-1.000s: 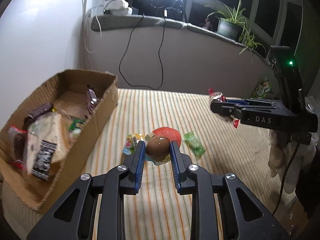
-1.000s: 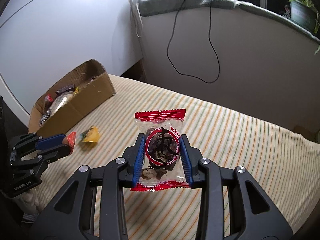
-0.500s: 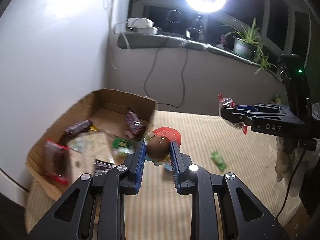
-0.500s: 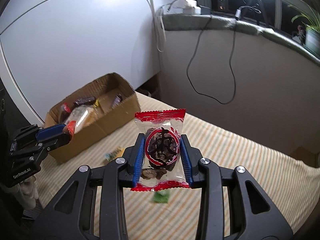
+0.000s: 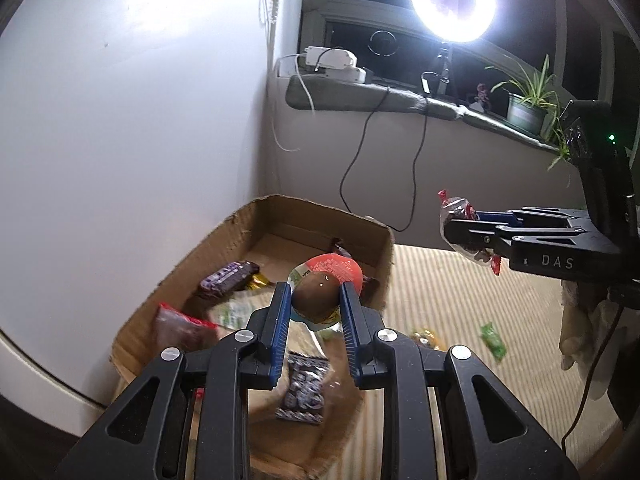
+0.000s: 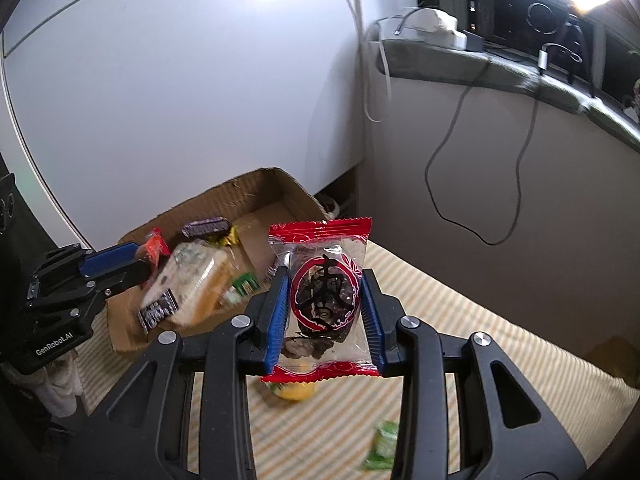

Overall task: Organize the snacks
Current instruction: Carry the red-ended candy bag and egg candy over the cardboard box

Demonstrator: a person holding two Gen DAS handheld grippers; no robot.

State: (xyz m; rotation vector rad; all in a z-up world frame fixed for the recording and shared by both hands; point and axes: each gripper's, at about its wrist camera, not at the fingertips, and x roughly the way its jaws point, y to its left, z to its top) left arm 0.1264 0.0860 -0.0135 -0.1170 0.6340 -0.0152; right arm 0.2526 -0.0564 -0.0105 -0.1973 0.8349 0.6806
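My left gripper [image 5: 314,306] is shut on a brown egg snack in a red-topped wrapper [image 5: 316,294], held above the open cardboard box [image 5: 240,224]. The box holds several wrapped snacks, among them a purple bar [image 5: 230,280] and a black-and-white packet [image 5: 304,392]. My right gripper [image 6: 324,312] is shut on a clear packet with red ends and dark dried fruit [image 6: 320,300]; it hangs over the striped cloth to the right of the box [image 6: 224,200]. In the left wrist view the right gripper [image 5: 460,232] comes in from the right, level with the box's far wall.
A green sachet [image 5: 494,338] and a yellow snack [image 5: 426,336] lie on the striped cloth [image 5: 460,292] right of the box. A white wall stands behind the box. A sill with a ring light [image 5: 452,2], plant [image 5: 524,104] and hanging black cable [image 5: 360,168] runs along the back.
Both grippers have swung left toward the box with their snacks still held. The left one went from over the cloth to over the box; the box now fills more of both views.
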